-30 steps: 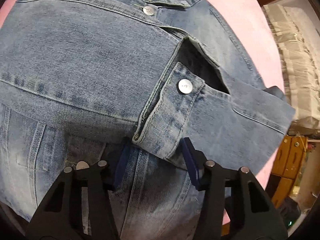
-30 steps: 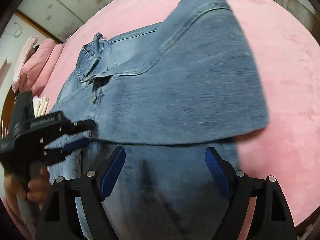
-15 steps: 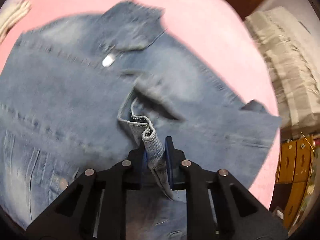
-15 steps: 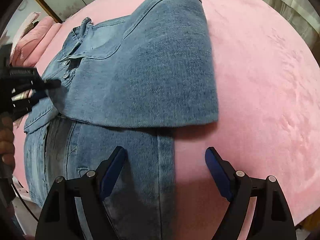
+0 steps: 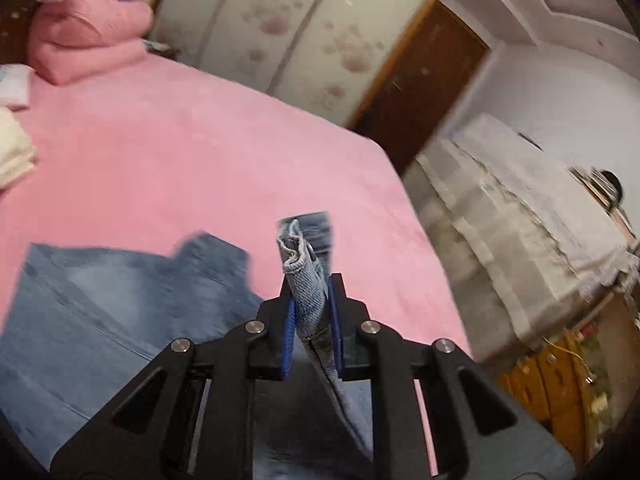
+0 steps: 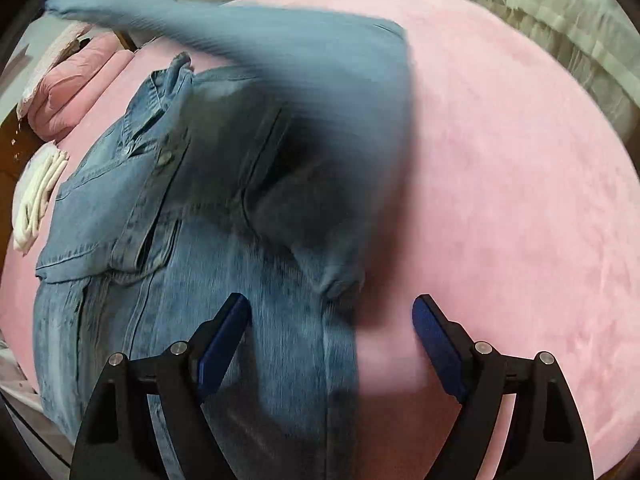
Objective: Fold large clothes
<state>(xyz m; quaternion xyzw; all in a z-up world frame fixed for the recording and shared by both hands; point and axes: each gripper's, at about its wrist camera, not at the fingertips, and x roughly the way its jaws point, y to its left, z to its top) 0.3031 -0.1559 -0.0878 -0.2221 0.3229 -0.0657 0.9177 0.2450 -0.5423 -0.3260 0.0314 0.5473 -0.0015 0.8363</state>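
Jaws of the left gripper (image 5: 311,312) clench the cuff (image 5: 301,264) of the denim jacket (image 5: 120,304), lifted above the pink bed (image 5: 168,152). From the right wrist, the right gripper (image 6: 332,340) hangs released over the jacket's edge, its raised sleeve (image 6: 256,36) blurred; no containers show.

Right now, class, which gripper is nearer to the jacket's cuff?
Left. The left gripper is shut on the cuff, lifted over the bed. The right gripper hangs open above the jacket's side edge, touching nothing.

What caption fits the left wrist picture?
Left hand-held gripper pinches the denim jacket's cuff above the pink bed.
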